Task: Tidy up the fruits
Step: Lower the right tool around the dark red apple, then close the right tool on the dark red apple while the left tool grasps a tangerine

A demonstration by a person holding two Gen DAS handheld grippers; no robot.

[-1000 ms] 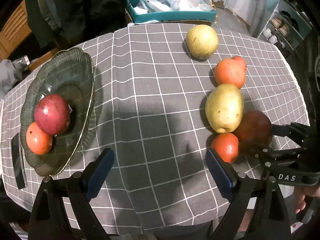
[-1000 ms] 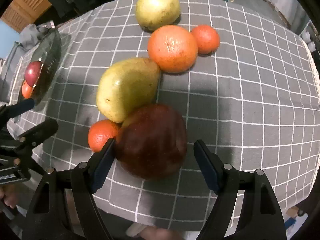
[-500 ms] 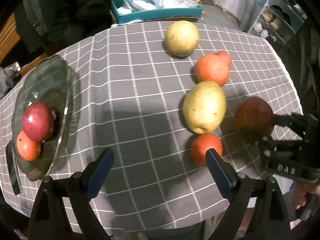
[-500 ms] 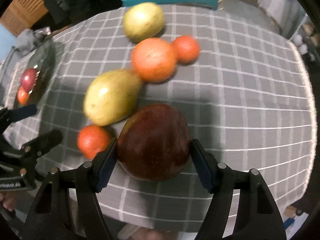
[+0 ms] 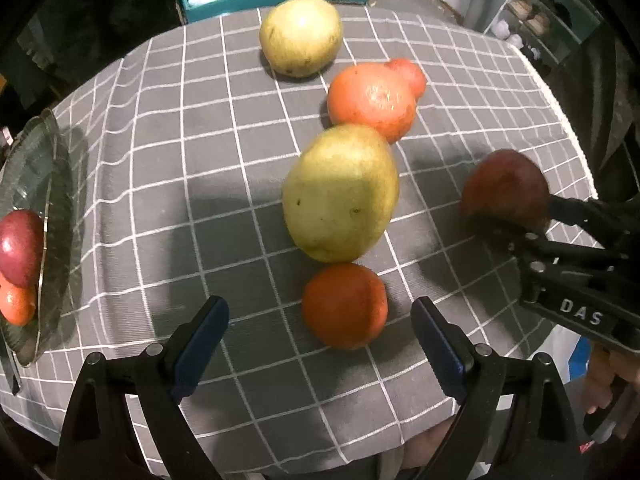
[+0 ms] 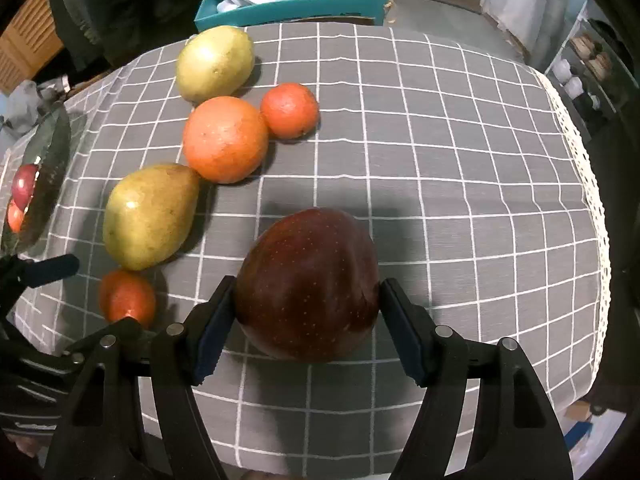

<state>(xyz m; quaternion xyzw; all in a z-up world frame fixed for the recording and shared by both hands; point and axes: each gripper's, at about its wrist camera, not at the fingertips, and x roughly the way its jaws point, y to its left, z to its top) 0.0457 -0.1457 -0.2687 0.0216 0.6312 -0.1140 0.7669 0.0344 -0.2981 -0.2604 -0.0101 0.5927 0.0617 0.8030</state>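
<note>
My right gripper (image 6: 306, 322) is shut on a dark red apple (image 6: 308, 284), held just off the checked cloth; the apple (image 5: 504, 192) also shows at the right of the left wrist view. My left gripper (image 5: 320, 340) is open, its fingers either side of a small orange (image 5: 345, 305) that lies on the cloth untouched. Behind it lie a yellow-green pear (image 5: 340, 194), a large orange (image 5: 372, 100), a small orange (image 5: 408, 74) and a second pear (image 5: 300, 36). At the far left a glass bowl (image 5: 60, 216) holds a red apple (image 5: 20, 246) and an orange (image 5: 16, 306).
A teal box (image 6: 296, 4) with plastic bags stands beyond the table's far edge. The cloth's lace edge (image 6: 584, 168) runs down the right. A person's hand (image 5: 604, 396) grips the right tool. Shelves (image 5: 536, 20) stand at the back right.
My right gripper closed on the dark red apple and lifted it away from the pear and small orange. My left gripper moved right, from bare cloth to around the small orange.
</note>
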